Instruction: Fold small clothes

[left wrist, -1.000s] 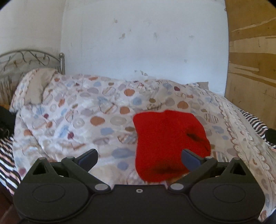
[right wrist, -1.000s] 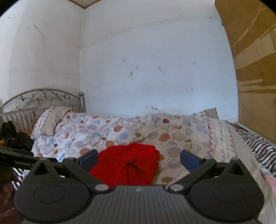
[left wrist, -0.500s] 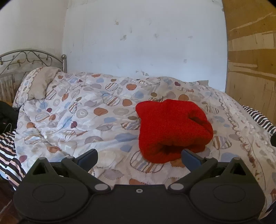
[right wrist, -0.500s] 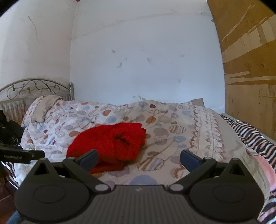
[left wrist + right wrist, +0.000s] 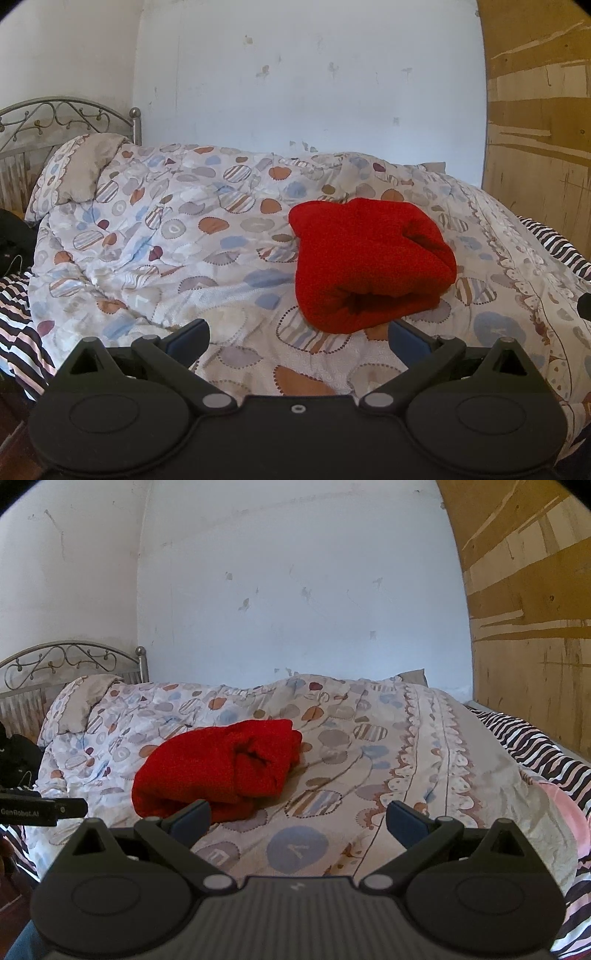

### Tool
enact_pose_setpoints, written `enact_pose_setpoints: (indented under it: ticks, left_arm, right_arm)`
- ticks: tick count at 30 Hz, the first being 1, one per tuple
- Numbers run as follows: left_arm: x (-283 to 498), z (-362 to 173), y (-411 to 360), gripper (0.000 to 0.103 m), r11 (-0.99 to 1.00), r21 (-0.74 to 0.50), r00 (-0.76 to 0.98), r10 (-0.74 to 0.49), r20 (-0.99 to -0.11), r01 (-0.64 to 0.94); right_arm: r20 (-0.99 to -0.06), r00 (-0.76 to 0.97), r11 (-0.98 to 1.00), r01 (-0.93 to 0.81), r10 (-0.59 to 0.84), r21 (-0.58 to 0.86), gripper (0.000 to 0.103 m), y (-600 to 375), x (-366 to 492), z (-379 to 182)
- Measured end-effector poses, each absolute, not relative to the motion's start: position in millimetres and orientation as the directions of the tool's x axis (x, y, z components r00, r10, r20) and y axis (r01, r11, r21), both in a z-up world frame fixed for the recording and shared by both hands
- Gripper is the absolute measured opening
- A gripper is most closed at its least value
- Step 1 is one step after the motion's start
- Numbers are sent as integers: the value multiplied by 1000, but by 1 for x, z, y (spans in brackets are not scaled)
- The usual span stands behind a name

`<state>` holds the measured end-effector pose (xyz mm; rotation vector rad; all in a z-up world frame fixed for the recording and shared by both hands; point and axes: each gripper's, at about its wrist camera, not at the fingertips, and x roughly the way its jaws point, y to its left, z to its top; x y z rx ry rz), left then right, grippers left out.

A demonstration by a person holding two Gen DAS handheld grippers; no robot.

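**Ana:** Both grippers have backed away from a second ago. The red garment (image 5: 369,264) filled the left view then; now it sits smaller and clear of the fingers, with more of the patterned duvet (image 5: 192,236) showing.

**Ben:** Let's sweep left to right, using that garment as our marker. Far to its left, the metal headboard (image 5: 66,118) and the pillow (image 5: 85,166) tucked under the duvet's edge.

**Ana:** And the left gripper (image 5: 298,334)?

**Ben:** Jaws spread wide, nothing between them, hanging just short of the garment's near edge. I'd say it's apart from the cloth so the bundle can settle.

**Ana:** The garment itself lies on the duvet as a thick doubled bundle, its folded edge toward us. To me the fold looks done, or close.

**Ben:** The right gripper (image 5: 298,816) is spread just as wide and empty, with the red garment (image 5: 221,764) off to its left, partly behind one fingertip (image 5: 192,816).

**Ana:** Right of the garment?

**Ben:** The duvet's scalloped border (image 5: 428,768), then a striped sheet (image 5: 535,742), then the wooden panel (image 5: 528,620).

**Ana:** Soft bedding underneath; a loose bundle could slump open, I'd guess.
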<state>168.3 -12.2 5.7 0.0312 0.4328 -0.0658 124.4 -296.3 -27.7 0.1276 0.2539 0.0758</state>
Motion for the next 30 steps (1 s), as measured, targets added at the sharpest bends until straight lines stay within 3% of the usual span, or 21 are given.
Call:
enact_pose_setpoints:
  ticks: [30]
  left_arm:
    - [170, 2, -15, 102, 997, 14, 902, -59, -429, 72]
  right_arm:
    - [-257, 961, 988, -65, 99, 138, 103, -294, 126, -29]
